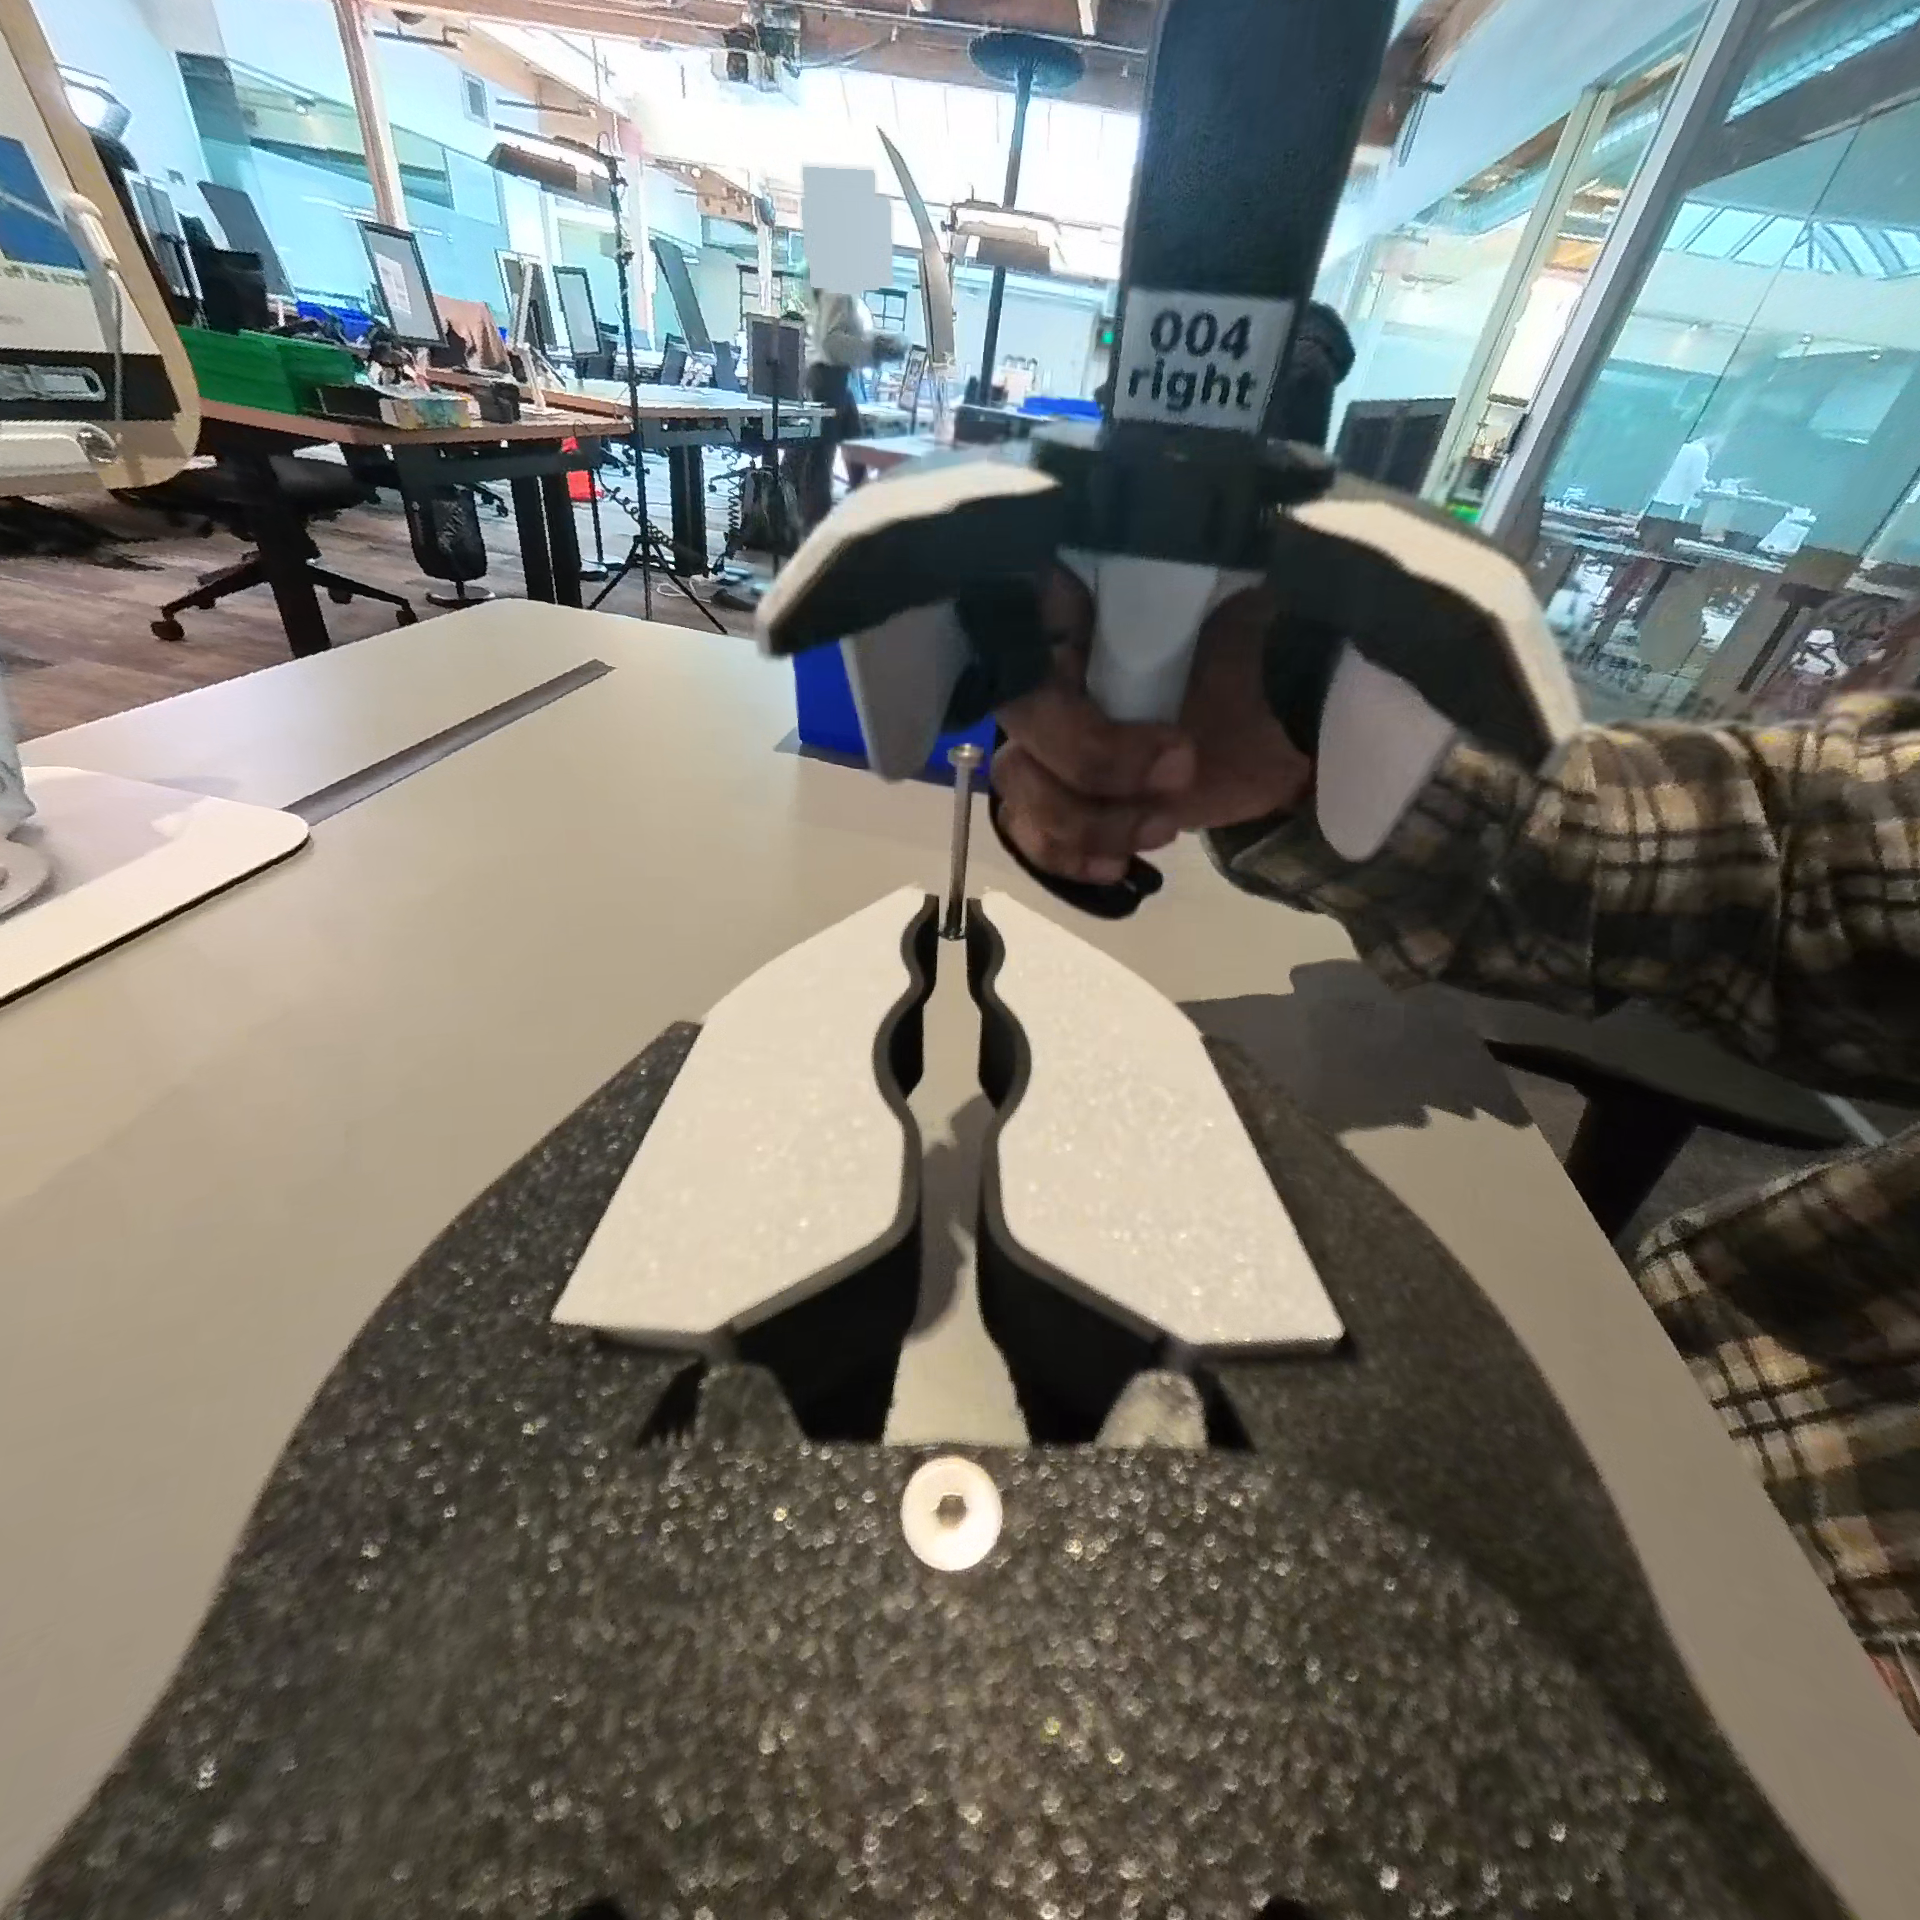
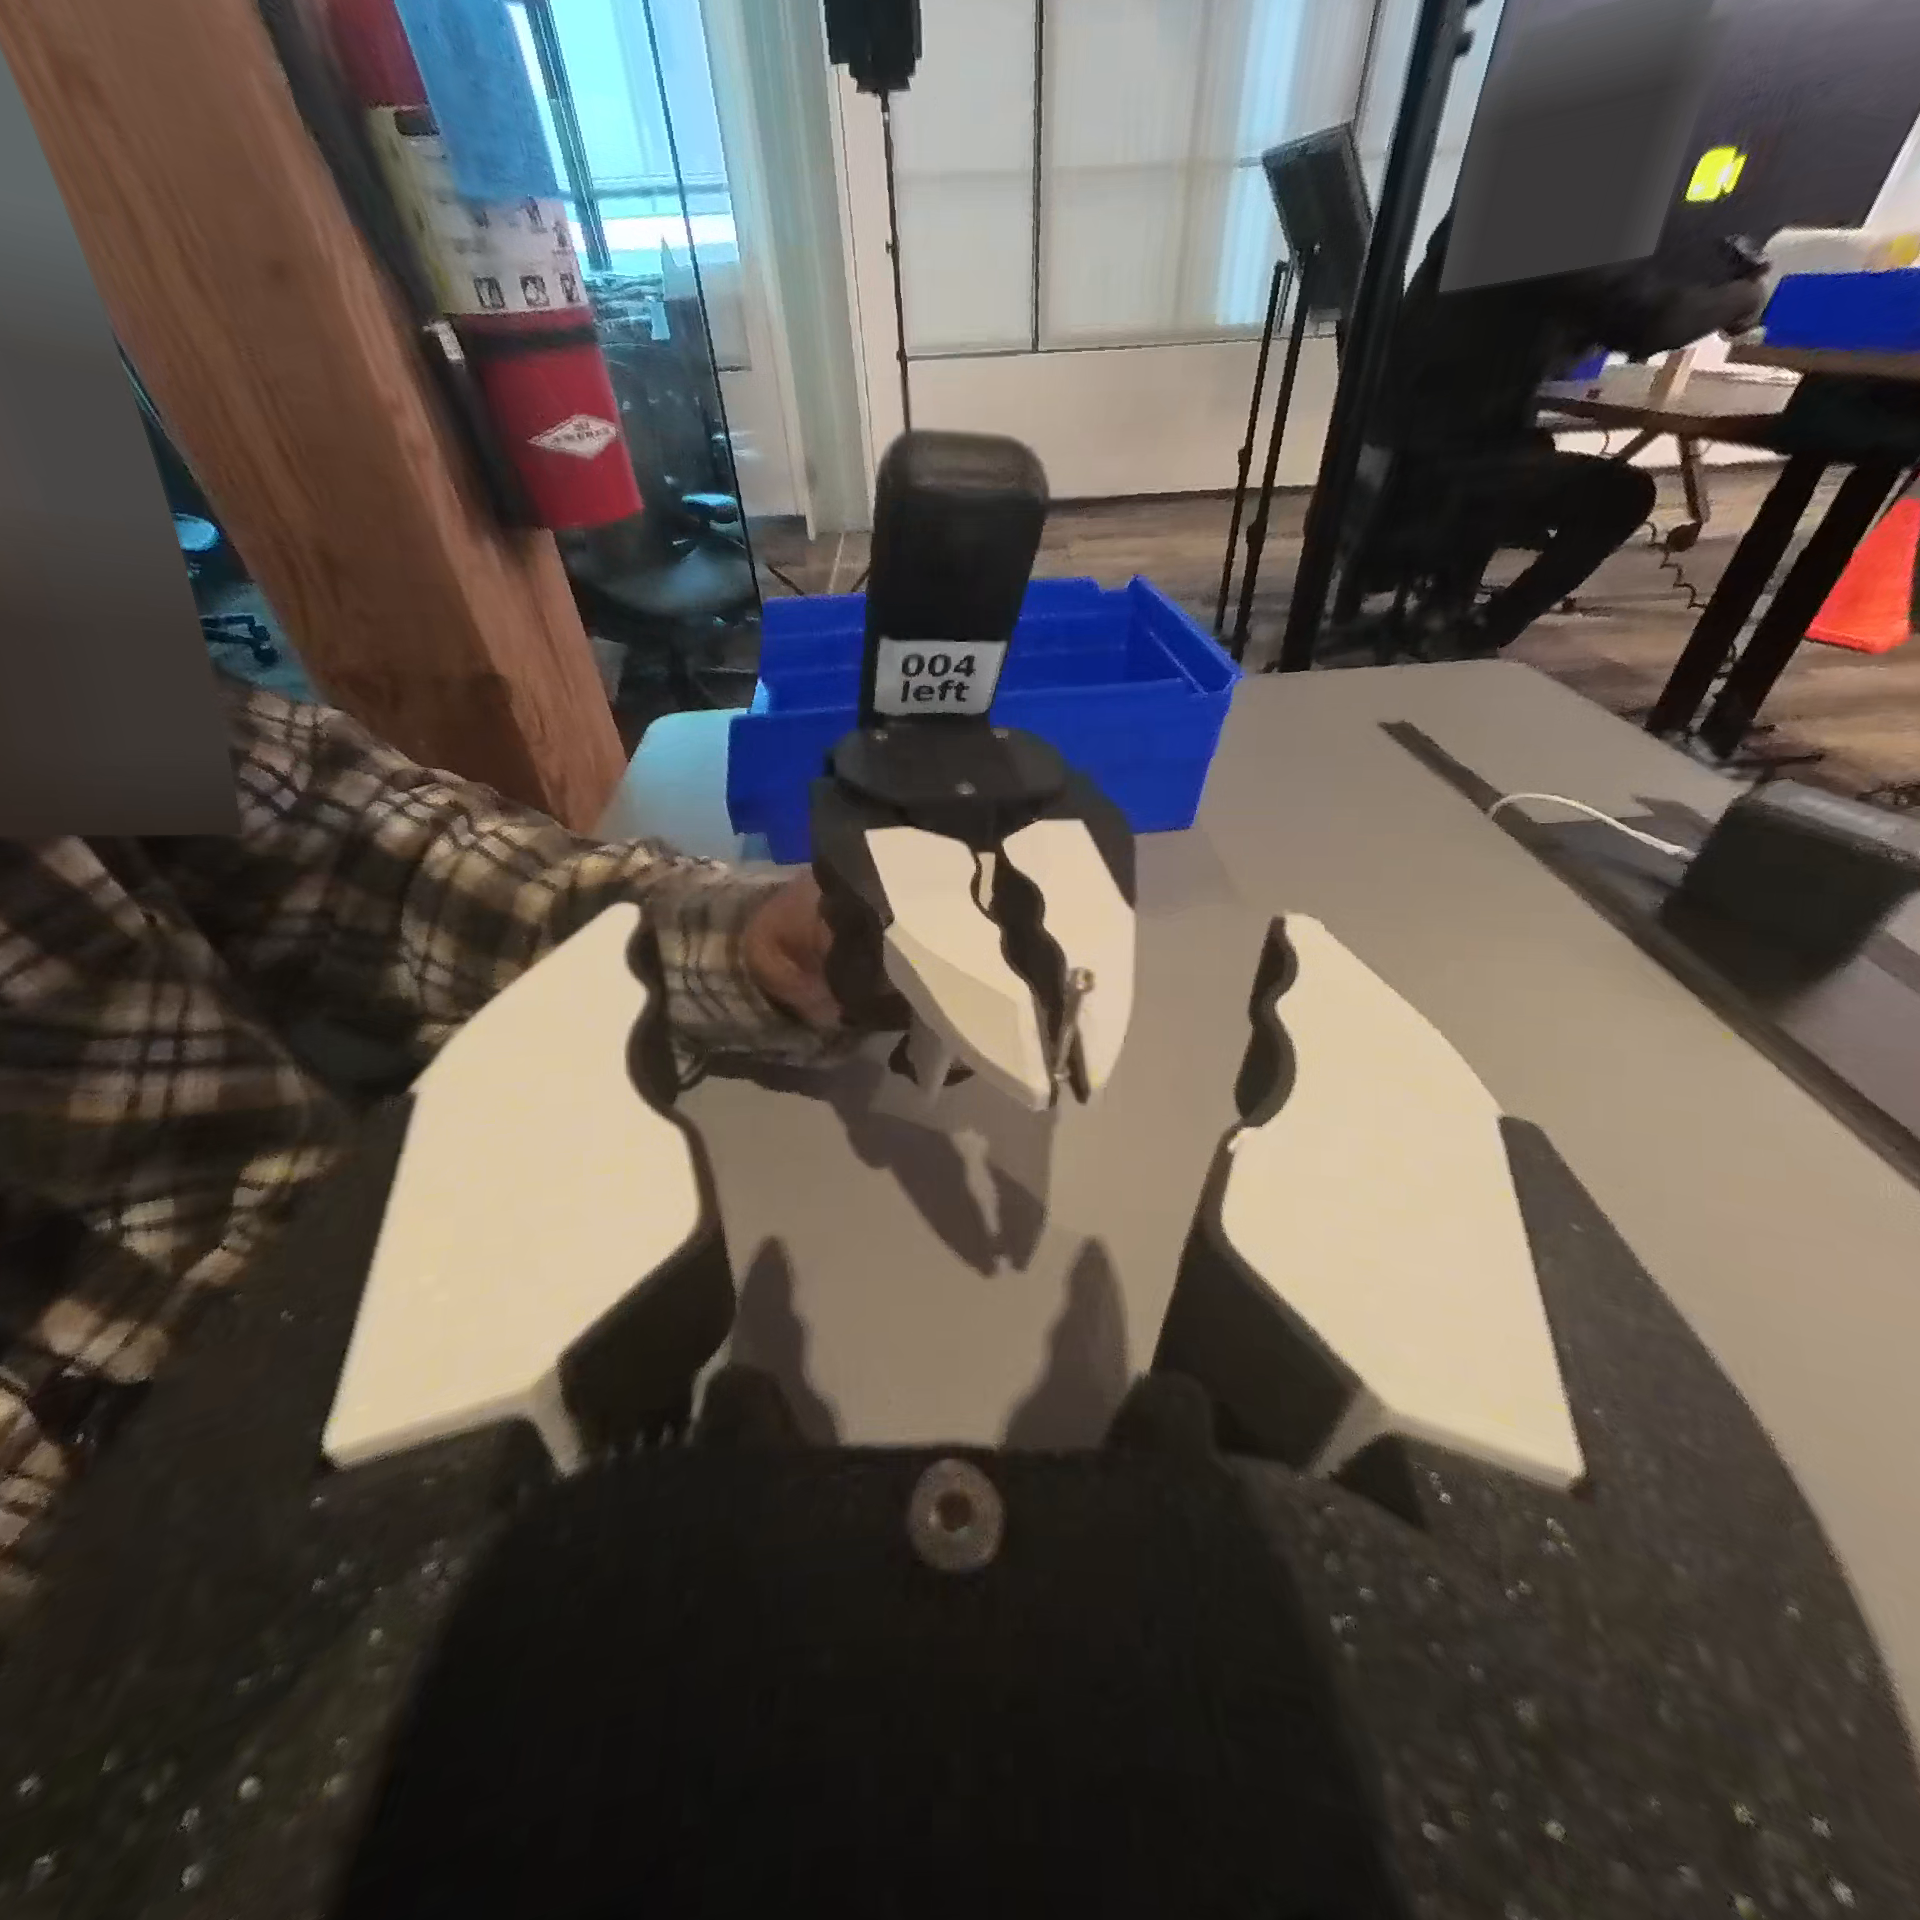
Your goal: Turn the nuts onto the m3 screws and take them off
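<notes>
The left gripper [image 1: 953, 920] holds a thin screw [image 1: 959, 836] above the grey table [image 1: 416, 987].
Its fingertips are closed on the lower end of the screw, which stands upright at the centre of the left wrist view. The right gripper [image 2: 961, 1023] is spread wide and holds nothing; a blue bin [image 2: 1132, 717] sits behind.

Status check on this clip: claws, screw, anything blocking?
Left claw shut on screw, screw upright, head up. Right claw open, empty, just beyond the screw. No nut visible on the shaft. Blue bin behind, table otherwise unobstructed.
</notes>
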Demonstrator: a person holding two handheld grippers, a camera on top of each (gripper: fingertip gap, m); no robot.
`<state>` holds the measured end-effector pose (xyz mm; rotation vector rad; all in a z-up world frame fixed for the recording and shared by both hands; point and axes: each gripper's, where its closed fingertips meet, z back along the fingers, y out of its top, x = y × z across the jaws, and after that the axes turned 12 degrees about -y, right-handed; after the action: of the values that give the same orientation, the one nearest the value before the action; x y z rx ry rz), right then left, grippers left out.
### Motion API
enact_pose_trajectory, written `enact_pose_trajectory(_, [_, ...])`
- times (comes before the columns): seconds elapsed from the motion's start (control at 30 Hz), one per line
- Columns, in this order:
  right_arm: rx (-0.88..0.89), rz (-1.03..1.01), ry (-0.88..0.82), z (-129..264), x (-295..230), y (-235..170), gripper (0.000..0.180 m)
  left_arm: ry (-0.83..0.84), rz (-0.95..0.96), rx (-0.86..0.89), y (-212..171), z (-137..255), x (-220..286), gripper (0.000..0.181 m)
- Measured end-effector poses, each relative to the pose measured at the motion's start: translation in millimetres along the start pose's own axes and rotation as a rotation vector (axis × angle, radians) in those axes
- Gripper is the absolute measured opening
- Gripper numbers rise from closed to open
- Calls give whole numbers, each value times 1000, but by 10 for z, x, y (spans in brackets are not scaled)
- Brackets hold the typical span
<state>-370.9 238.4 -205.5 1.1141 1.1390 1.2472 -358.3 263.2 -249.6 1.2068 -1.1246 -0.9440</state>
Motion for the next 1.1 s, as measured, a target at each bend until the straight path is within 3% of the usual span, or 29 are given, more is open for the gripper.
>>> enact_pose_trajectory(0.37, [34,-40,80,-154,-217,-130,110,0,12,11,7,26,-21,4])
enact_pose_trajectory(1.1, [16,1,58,-80,-247,-161,107,3,33,13,2,32,-44,4])
